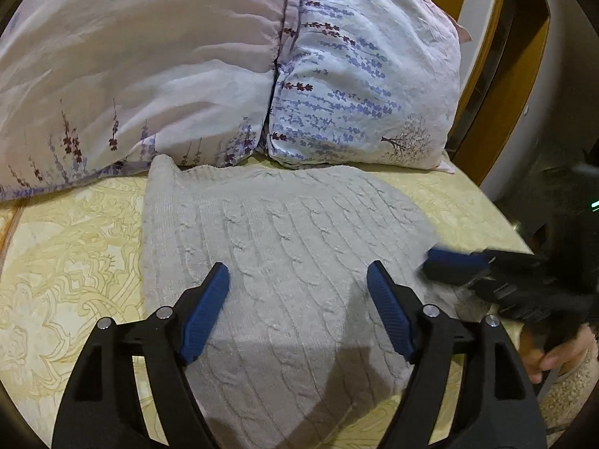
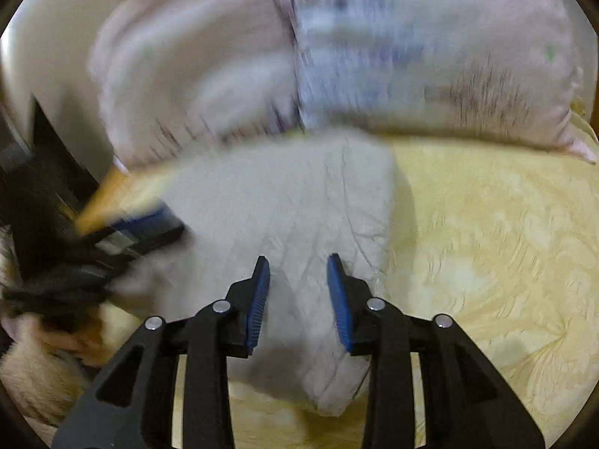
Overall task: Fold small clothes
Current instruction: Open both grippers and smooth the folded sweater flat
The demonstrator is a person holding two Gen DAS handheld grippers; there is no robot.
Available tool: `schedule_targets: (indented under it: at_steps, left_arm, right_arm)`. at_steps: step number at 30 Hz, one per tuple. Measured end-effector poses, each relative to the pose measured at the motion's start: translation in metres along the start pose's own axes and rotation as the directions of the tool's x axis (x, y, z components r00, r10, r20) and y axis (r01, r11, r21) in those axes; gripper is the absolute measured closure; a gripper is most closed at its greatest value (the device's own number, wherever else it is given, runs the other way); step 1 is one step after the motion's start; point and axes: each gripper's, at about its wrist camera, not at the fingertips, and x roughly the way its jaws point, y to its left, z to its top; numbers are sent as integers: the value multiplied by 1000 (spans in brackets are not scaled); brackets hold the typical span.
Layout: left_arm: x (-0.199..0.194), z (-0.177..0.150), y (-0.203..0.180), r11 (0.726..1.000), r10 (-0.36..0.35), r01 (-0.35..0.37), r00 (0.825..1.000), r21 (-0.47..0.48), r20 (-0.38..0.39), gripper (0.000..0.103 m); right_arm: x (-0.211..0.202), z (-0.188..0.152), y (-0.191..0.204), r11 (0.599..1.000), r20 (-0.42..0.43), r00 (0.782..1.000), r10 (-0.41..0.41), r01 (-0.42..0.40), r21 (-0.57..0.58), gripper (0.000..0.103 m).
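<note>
Left wrist view. The left tongs [image 1: 297, 282] fill the lower centre of the frame, their blue pads spread wide and empty above a grey cable-knit garment [image 1: 277, 247]. The garment lies folded on the yellow patterned bed sheet [image 1: 71, 262], spanning the middle of the frame. Two floral pillows [image 1: 209, 60] rest along the upper half, just beyond the garment's far edge. At the right edge, the right tongs [image 1: 455, 263] reach in from the side, blurred, their tip at the garment's right border; whether the pads pinch the knit there cannot be told from this view. A hand [image 1: 554, 351] appears below them, in the lower right.

Right wrist view. The picture is smeared by motion. The right tongs [image 2: 298, 292] occupy the lower centre, their jaws narrowly parted, with nothing gripped between the pads. The garment [image 2: 284, 202] lies beneath and ahead of them, in the middle of the frame, on the sheet [image 2: 486, 243]. The left tongs [image 2: 149, 228] enter from the left edge over the garment's left side. The pillows [image 2: 337, 56] cross the top.
</note>
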Motion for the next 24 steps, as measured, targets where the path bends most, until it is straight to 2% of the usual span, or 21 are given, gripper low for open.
schedule_targets:
  at_steps: [3, 4, 5, 8, 9, 10, 13, 17, 21, 24]
  left_arm:
    - [-16, -5, -5, 1000, 16, -16, 1000, -5, 25, 25]
    - [-24, -7, -5, 1000, 13, -12, 999, -12, 39, 23]
    - [-32, -10, -5, 1000, 17, -16, 998, -19, 53, 17]
    - [-59, -22, -6, 998, 48, -44, 993, -35, 104, 9]
    - [-69, -29, -2, 997, 71, -66, 991, -46, 117, 3]
    - [-77, -35, 1, 993, 103, -96, 986, -62, 128, 1]
    - [-92, -52, 7, 986, 150, -138, 979, -95, 135, 1]
    - [-96, -73, 15, 970, 208, -194, 975, -144, 83, 1]
    - [-89, -90, 12, 951, 279, -275, 960, -138, 10, 1]
    - [-82, -97, 8, 948, 293, -294, 956, -125, -23, 1]
  right_arm:
    - [-13, 0, 6, 1000, 41, 999, -23, 23, -6, 68]
    - [-23, -1, 8, 1000, 74, 997, -22, 22, -5, 53]
    - [-31, -2, 10, 1000, 105, 994, -30, 31, -7, 34]
    - [-61, -13, 18, 996, 199, 977, -77, 86, -34, 16]
    - [-70, -18, 19, 993, 225, 969, -96, 108, -39, 12]
    - [-74, -22, 19, 992, 238, 965, -108, 120, -37, 5]
    - [-83, -31, 24, 983, 265, 949, -169, 182, -25, 2]
    - [-86, -47, 29, 971, 263, 938, -227, 239, -12, 2]
    - [-76, -61, 36, 978, 195, 960, -201, 206, -7, 2]
    - [-68, -69, 44, 976, 166, 963, -211, 215, -11, 2]
